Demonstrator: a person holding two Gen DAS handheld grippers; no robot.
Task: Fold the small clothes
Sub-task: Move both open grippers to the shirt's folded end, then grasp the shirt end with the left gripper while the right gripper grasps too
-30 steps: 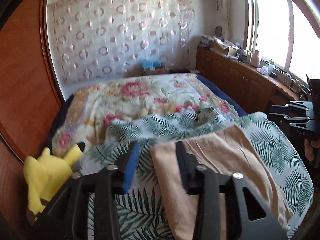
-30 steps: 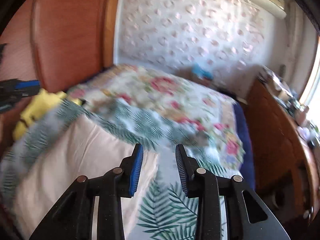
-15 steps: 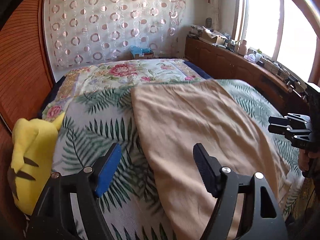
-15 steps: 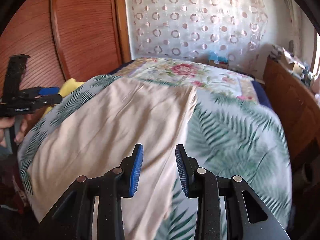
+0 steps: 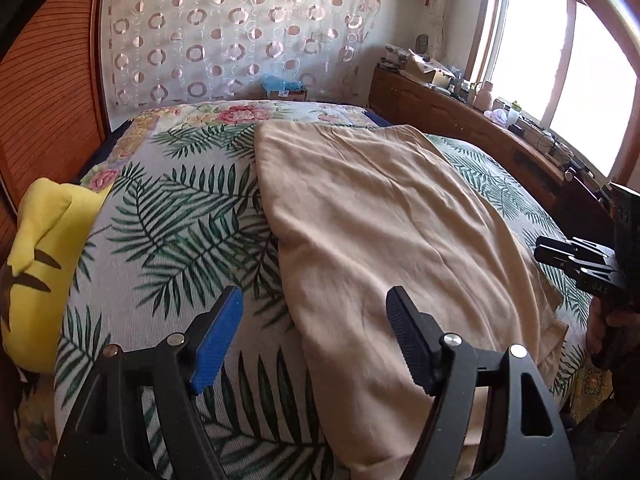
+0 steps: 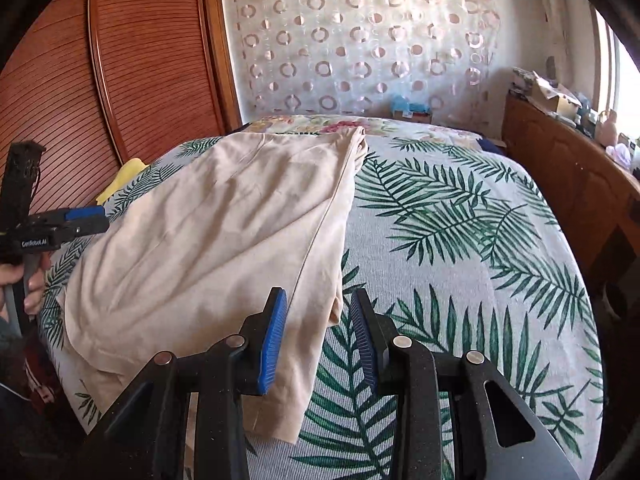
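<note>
Your bed is hemmed in on three sides. A yellow plush toy (image 5: 44,268) sits at the bed's left edge against the slatted wooden doors (image 6: 132,92), touching the palm-leaf bedspread (image 5: 180,240). A long wooden cabinet (image 6: 580,184) runs close along the right side, its top crowded with boxes and bottles under the window (image 5: 560,72). A curtain with ring shapes (image 5: 240,36) hangs behind the far end, where a floral quilt (image 5: 224,114) shows past the leaf print.

The beige garment (image 5: 384,240) lies spread lengthwise down the middle of the bedspread. It is lightly creased, and a seam runs along its right side. Its near end drapes over the near edge of the bed, with a second layer showing under the near corners.

Your left gripper (image 5: 316,336) stands wide open with nothing in it. Its jaws have just been opening, and the garment's left edge lies below the gap, not pinched. Your right gripper (image 6: 320,332) is partly open and empty. The garment's near right corner lies below and between its fingers, but the pads are not pressing on it.

The widest bare stretch of bedspread is to the right of the garment, all the way to the bed's edge. A narrower strip lies on the left, between the garment and the toy. Each gripper shows at the edge of the other's view, well apart across the garment.
</note>
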